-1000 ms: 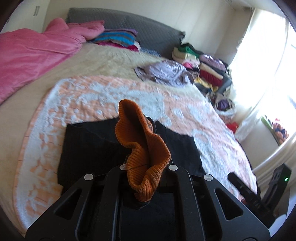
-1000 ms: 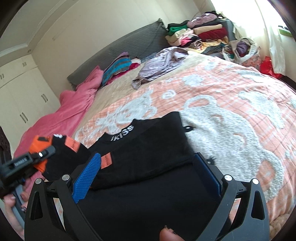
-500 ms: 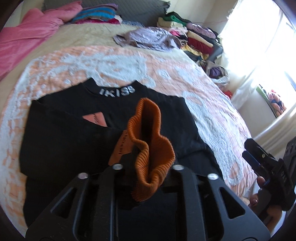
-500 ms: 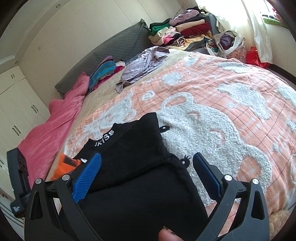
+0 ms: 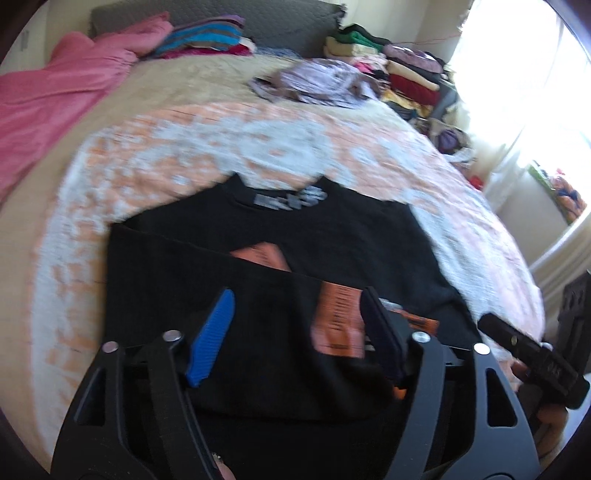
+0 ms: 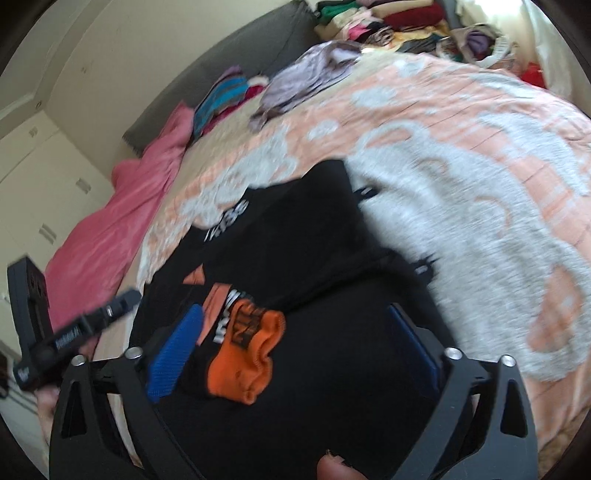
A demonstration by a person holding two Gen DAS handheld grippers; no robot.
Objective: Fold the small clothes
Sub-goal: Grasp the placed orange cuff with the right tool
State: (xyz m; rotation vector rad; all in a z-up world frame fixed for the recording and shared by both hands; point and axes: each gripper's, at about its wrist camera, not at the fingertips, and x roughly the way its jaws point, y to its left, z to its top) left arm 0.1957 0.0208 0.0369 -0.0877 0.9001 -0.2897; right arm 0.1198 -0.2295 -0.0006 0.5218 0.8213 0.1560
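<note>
The black top lies flat on the orange-and-white blanket; the left gripper hovers over its near part, jaws opening, nothing pinched; the orange cuff lies on the top between the right gripper's closing jaws, pads clear.

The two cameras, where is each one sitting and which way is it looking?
Left wrist view: rides on the left gripper, looking down across the bed at the black sweater; its jaws are opening, nothing pinched. The right gripper and fingers holding it show at right.
Right wrist view: rides on the right gripper, looking along the bed toward the headboard; its jaws are closing over the orange cuff, not pinching it. A fingertip shows below.
Both share the sweater, pink blanket and clothes pile.
</note>
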